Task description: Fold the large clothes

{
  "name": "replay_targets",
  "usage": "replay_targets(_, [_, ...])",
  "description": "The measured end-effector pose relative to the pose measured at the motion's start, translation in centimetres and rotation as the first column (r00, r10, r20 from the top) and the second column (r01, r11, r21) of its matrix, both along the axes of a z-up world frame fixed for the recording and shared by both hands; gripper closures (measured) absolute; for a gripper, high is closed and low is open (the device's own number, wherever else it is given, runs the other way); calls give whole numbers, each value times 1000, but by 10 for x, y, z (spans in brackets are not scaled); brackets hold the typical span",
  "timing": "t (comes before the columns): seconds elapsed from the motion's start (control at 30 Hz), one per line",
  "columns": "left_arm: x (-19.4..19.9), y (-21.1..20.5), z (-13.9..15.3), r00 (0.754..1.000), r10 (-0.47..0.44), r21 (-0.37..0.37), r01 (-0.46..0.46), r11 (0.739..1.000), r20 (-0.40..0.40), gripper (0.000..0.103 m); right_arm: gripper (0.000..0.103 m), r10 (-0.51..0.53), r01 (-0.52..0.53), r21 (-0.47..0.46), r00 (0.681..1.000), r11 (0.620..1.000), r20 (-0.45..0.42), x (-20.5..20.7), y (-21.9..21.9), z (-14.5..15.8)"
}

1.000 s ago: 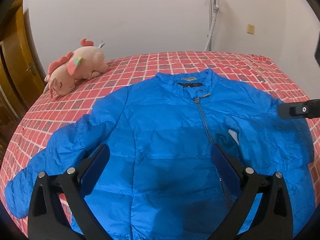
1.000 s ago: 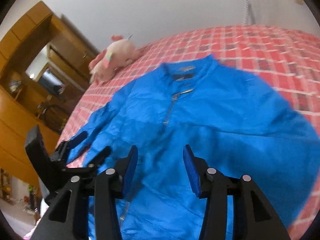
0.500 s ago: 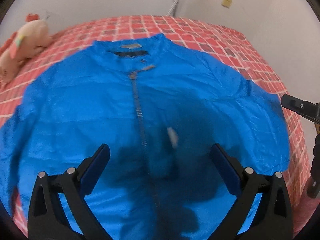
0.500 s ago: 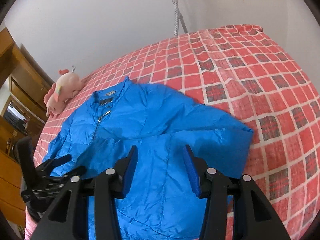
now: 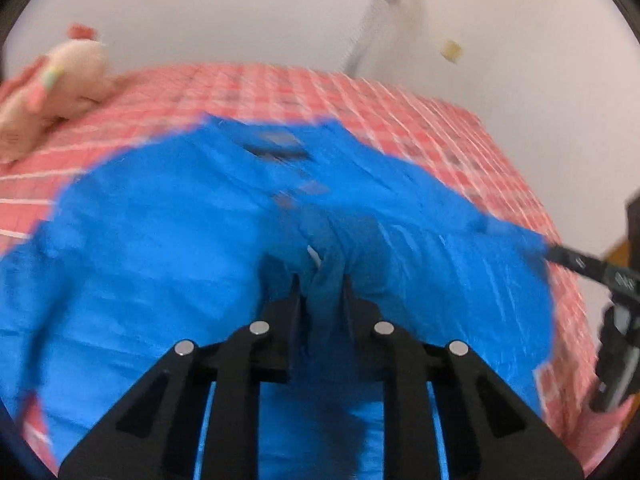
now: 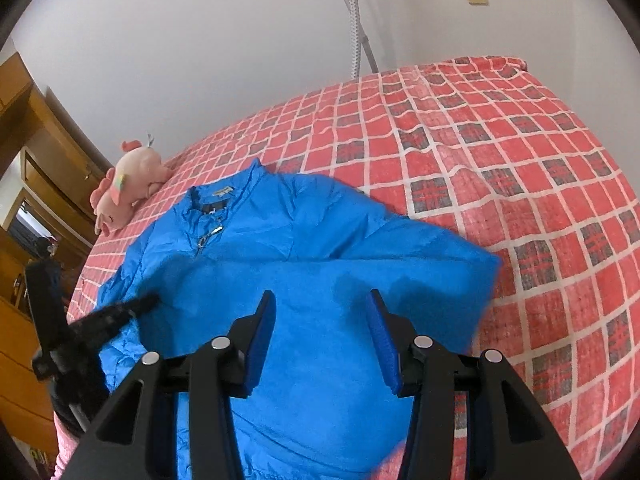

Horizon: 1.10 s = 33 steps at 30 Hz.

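A bright blue zip-up jacket [image 5: 160, 240] lies spread front-up on the bed, collar toward the wall. My left gripper [image 5: 320, 280] has its jaws closing on a bunched ridge of jacket fabric beside the zip, and the pads pinch it. In the right wrist view the jacket [image 6: 300, 232] has its right sleeve folded across the body. My right gripper [image 6: 320, 300] hovers just over the jacket's lower front, jaws partly open with nothing between them. The left gripper [image 6: 124, 310] shows at the jacket's left side there.
A red checked bedspread [image 6: 520, 160] covers the bed, with bare room to the right of the jacket. A pink plush toy [image 6: 128, 184] lies at the far left corner. Wooden cabinets [image 6: 40, 152] stand left of the bed. A corrugated hose [image 6: 354, 20] runs up the white wall.
My left gripper went from wide open to closed on jacket fabric near the zip, pushing in and tilting down. The right gripper swung right a second ago, then held still.
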State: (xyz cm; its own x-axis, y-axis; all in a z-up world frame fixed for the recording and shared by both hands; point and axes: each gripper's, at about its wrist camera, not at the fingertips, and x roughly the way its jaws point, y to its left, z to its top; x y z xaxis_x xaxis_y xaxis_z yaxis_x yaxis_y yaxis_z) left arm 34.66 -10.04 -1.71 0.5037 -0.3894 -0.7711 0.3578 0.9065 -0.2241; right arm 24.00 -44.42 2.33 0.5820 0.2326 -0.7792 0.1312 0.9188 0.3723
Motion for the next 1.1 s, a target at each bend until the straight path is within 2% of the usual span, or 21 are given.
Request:
replay_targets(0.13, [16,52,18,986,151,28,-154,988,68,87,56,23,-23,12,1000,1000,5,2,5,-1])
replay_targets(0.27, [26,79,18,970,227,80,-234,969,87,87,55,72,-72,18,997,997,-7,18,20,-10])
replay_targets(0.37, [42,89,4,968,250,84,-252,964,31,87,55,111,-110,27,993,994,-40,35,33,-24])
replay_targets(0.5, [52,90,-25,963,270,164,-264,950,-11,85,57,112,-113,-2,985,994,-129,53,45,-55])
replay_targets(0.57, [55,94,-36,961,275,174,-266,948,-30,82,59,117,-119,1,980,993,-159,56,45,-67])
replay_targets(0.7, [54,96,-39,960,278,181,-269,946,-27,76,59,129,-134,-17,978,991,-164,58,50,-79])
replay_targets(0.8, [52,106,-30,949,313,149,-304,941,-41,70,59,119,-122,-10,980,992,-158,57,48,-75])
replay_targets(0.83, [49,109,-24,943,333,148,-325,934,-32,63,59,111,-113,-8,982,994,-150,54,47,-68])
replay_targets(0.9, [37,110,-2,927,370,154,-375,914,57,52,57,119,-121,-14,985,993,-125,51,50,-56])
replay_targets(0.93, [29,105,10,922,370,152,-384,911,116,51,57,128,-131,-23,987,991,-98,48,54,-45])
replay_targets(1.0, [20,94,21,931,333,141,-353,925,147,50,57,147,-152,-45,985,987,-93,48,66,-35])
replay_targets(1.1, [12,65,16,972,216,118,-226,967,93,49,57,180,-185,-26,976,982,-125,54,87,-37])
